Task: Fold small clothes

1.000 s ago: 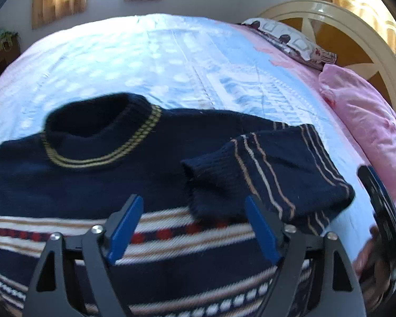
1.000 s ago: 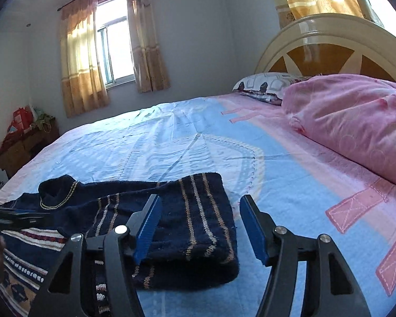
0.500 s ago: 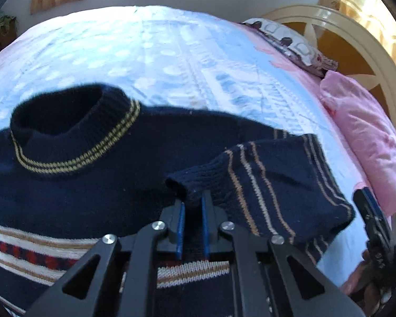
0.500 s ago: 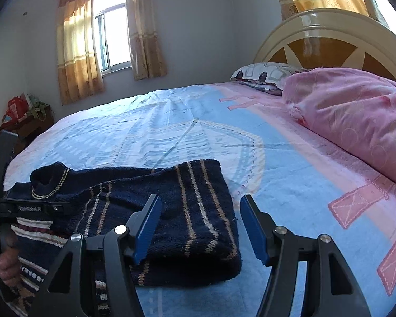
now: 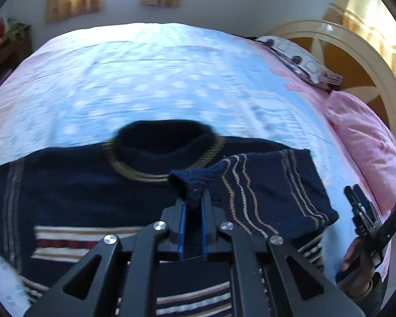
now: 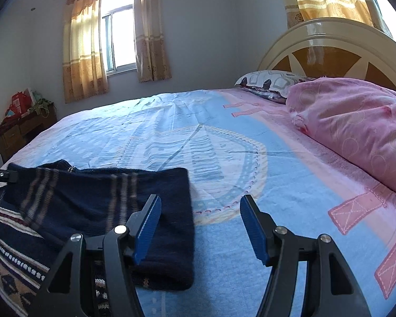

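Note:
A navy knit sweater with striped bands lies flat on the bed, collar facing away. Its right sleeve is folded across the chest. My left gripper is shut on the cuff of that sleeve and holds it just below the collar. In the right wrist view the sweater lies at the lower left with the folded sleeve on top. My right gripper is open and empty, its left finger over the sleeve's edge, its right finger over the bare sheet.
The bed has a blue and pink sheet. A pink quilt and a patterned pillow lie by the headboard on the right. A wooden cabinet stands far left under the window.
My left gripper closed on the sleeve cuff and carried it up toward the collar. My right gripper stayed open and shifted slightly right along the sleeve's edge.

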`<state>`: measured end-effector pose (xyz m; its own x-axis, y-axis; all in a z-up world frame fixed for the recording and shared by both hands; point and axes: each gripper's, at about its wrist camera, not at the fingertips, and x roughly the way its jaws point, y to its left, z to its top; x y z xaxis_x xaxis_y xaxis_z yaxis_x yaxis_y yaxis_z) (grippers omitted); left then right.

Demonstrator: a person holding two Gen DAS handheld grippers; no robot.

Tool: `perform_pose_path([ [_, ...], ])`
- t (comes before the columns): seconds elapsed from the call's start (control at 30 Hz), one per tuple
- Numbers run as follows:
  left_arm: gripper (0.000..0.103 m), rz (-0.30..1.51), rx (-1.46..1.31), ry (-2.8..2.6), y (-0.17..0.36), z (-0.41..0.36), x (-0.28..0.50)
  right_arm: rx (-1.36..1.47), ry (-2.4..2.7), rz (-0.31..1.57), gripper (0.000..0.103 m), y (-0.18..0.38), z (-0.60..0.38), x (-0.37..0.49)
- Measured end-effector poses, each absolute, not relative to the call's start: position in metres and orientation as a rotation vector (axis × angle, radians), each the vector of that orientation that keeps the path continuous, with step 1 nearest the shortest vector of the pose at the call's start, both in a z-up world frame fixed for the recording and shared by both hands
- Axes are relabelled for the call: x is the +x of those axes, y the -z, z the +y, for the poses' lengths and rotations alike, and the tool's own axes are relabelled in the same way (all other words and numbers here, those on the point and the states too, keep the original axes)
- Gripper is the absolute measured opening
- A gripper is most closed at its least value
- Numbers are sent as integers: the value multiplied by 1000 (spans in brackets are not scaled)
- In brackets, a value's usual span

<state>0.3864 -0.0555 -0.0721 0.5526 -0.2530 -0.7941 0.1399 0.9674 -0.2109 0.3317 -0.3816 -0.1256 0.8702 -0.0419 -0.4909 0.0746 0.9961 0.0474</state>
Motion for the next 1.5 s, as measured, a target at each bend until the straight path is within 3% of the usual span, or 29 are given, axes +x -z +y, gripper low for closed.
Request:
perform_pose_path([
  [0.37,10,928,-158,112,66,30,373,56,60,508,64,126,-381,332],
  [0.63,10,983,-136,28,96,61,379,14,14,518,65,128,-369,332],
  [0.77,11,998,-122,6,116,57,385,-22,-22,525,73,129,-360,333],
  [0.8,16,997,-113,-10,120,55,386,-30,-32,526,73,129,-358,333],
  [0.93,18,986,-110,-50,126,54,386,-107,-87,567,73,135,-336,337],
  [1.03,37,975,-105,-68,123,59,380,-190,-123,621,73,142,-315,339],
  [1.1,61,946,-99,-86,115,66,371,-231,-128,655,73,147,-306,340],
  [1.23,64,915,-39,-117,111,75,355,-229,-108,754,73,159,-306,347],
  [1.5,68,1024,79,-160,148,71,356,-178,-98,795,78,163,-316,350],
])
